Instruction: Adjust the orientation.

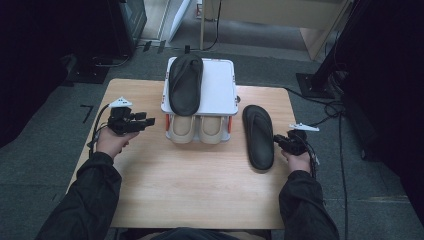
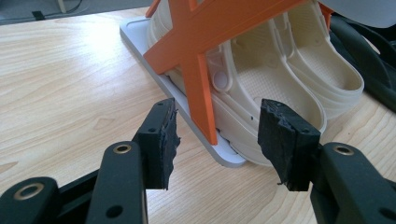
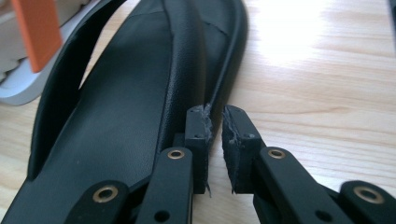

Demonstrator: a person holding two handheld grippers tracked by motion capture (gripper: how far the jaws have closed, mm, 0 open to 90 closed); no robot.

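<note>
The wooden table [image 1: 200, 190] holds a white shoe rack [image 1: 220, 85] with a black slipper [image 1: 185, 84] on top; a second black slipper [image 1: 258, 136] lies just right of the rack; the right gripper [image 3: 214, 140] pinches its edge, jaws nearly shut; the left gripper [image 2: 217, 140], left of the rack, is wide open, holding nothing.

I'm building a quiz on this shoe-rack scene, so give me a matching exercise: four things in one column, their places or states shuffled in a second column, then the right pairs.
Things:
1. black slipper on the rack
2. black slipper on the table
3. beige shoes
4. left claw

Places or states:
A. open, facing the rack's orange brace
B. on the lower shelf, side by side
C. flat on the wood beside the right claw
D. on the white top shelf

Pairs: 1-D, 2-C, 3-B, 4-A
</note>
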